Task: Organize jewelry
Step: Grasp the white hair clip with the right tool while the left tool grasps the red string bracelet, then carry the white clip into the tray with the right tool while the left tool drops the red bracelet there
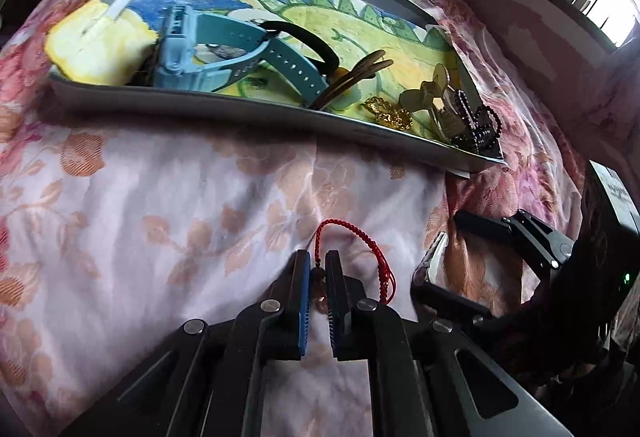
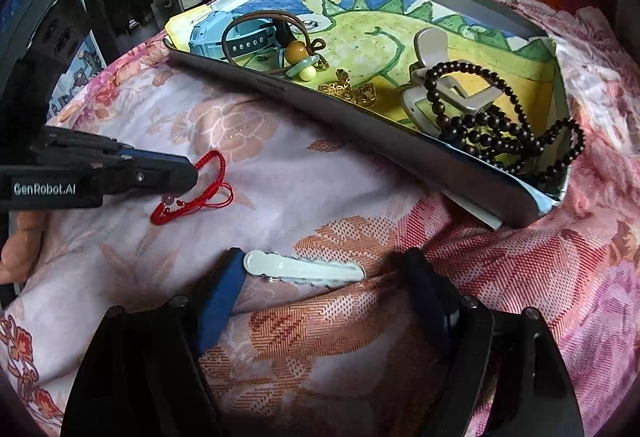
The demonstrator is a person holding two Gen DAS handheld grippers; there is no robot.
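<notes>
The red cord bracelet [image 1: 352, 257] lies on the flowered bedspread [image 1: 140, 197], and its near end with small beads sits between the jaws of the left gripper [image 1: 318, 265], which are almost closed around it. A pale hair clip [image 2: 304, 269] lies flat between the wide-open jaws of the right gripper [image 2: 326, 277], which hold nothing; its left end is close to the blue left pad. Beyond both jaws stands the shallow tray [image 2: 360, 133] with a dinosaur drawing, holding a blue watch [image 1: 224, 53], a gold chain [image 2: 348, 89], a claw clip [image 2: 440, 77] and dark beads [image 2: 500, 133].
</notes>
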